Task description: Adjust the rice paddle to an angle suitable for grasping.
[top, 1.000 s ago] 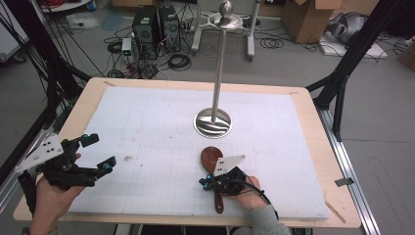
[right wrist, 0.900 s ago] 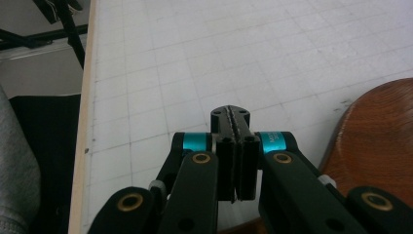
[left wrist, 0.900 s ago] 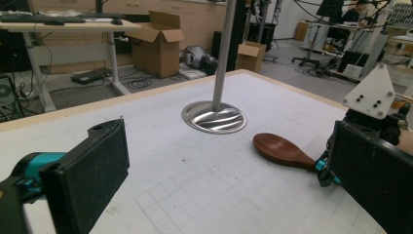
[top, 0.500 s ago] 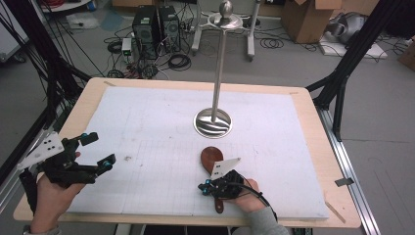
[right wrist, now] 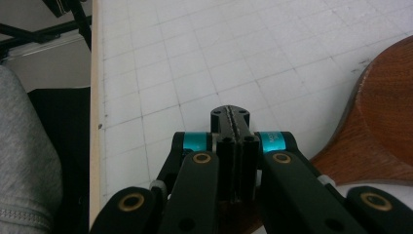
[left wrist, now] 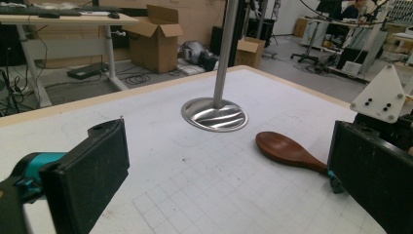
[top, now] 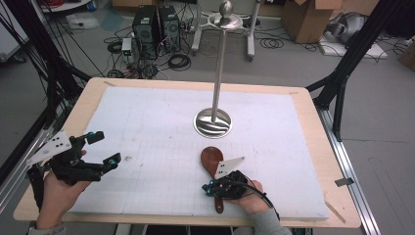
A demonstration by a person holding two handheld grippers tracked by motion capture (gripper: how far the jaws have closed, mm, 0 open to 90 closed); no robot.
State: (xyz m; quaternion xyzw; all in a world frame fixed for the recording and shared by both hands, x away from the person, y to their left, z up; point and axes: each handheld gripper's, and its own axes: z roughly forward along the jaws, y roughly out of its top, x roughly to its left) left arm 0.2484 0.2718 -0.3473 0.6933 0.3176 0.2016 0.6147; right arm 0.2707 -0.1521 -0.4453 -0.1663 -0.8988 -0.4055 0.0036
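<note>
A brown wooden spoon lies on the white gridded mat, bowl toward the stand and handle toward the table's near edge. My right gripper rests low over the handle with its jaws pressed flat together and nothing between the pads; in the right gripper view the right gripper has the spoon's bowl lying beside and below it. My left gripper hovers over the mat's near left part, jaws wide apart and empty. In the left gripper view the left gripper faces the spoon.
A metal stand with a round base and a tall pole rises from the middle of the mat, just beyond the spoon; the left gripper view shows its base. The wooden table rim frames the mat. Cables, computer cases and boxes sit on the floor beyond.
</note>
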